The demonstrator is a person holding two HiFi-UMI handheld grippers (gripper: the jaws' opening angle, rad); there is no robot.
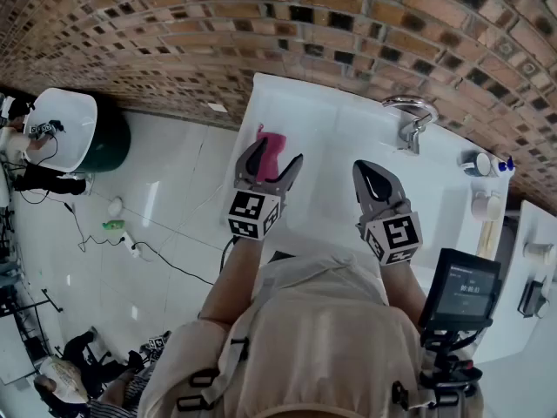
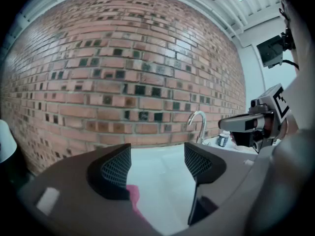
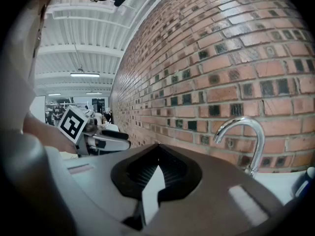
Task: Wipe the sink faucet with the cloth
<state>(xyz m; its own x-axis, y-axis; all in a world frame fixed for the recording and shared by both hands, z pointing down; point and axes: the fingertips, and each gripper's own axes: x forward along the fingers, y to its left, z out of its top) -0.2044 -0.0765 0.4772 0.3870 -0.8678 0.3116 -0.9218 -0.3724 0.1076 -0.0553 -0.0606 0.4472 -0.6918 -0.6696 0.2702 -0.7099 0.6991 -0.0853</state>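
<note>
Pickup is the step in hand: the left gripper, jaws wide apart and empty, hangs above the pink cloth at the sink's left edge. The right gripper is closed on nothing. Next, I judge, lower, pinch the cloth, then carry it right to the far faucet.

my white bench carries a pink cloth at left, with the faucet and cups at right.

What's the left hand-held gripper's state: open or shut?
Open: left hand-held gripper jaws stand wide apart; pink cloth lies below, ungripped.
</note>
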